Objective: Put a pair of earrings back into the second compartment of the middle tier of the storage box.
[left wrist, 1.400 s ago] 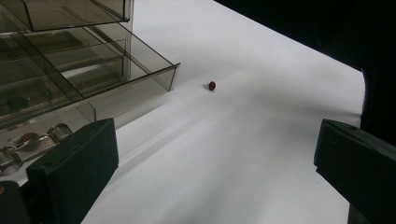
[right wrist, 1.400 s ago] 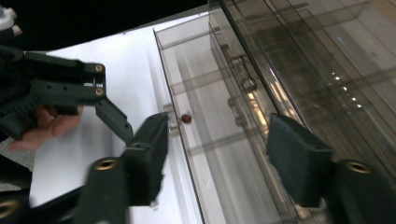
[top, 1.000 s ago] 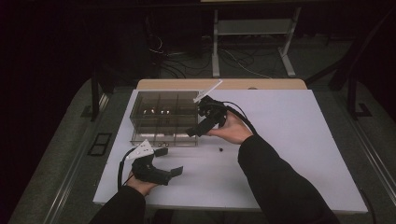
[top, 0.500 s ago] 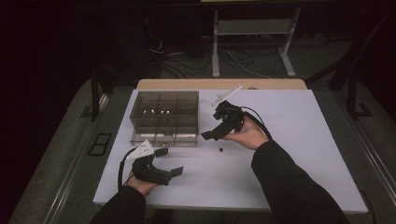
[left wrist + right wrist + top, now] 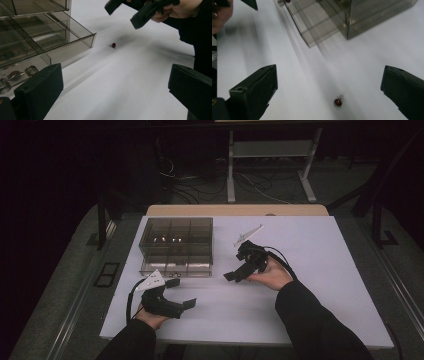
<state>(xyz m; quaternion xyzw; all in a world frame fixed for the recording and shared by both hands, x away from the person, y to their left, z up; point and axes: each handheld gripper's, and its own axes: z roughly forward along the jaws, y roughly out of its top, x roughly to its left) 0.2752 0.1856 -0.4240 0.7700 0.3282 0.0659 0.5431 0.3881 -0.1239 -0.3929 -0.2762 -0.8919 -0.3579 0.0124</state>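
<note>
Red bead [image 5: 338,101] on table btwn wide-open, empty right gripper [image 5: 329,85] jaws.

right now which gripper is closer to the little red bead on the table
Right. The right gripper hangs open just above the red bead; the left gripper sits open farther off, near the clear organizer box.

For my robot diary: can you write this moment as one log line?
right claw: open, over red bead | left claw: open, idle | drawer box: drawer out
</note>
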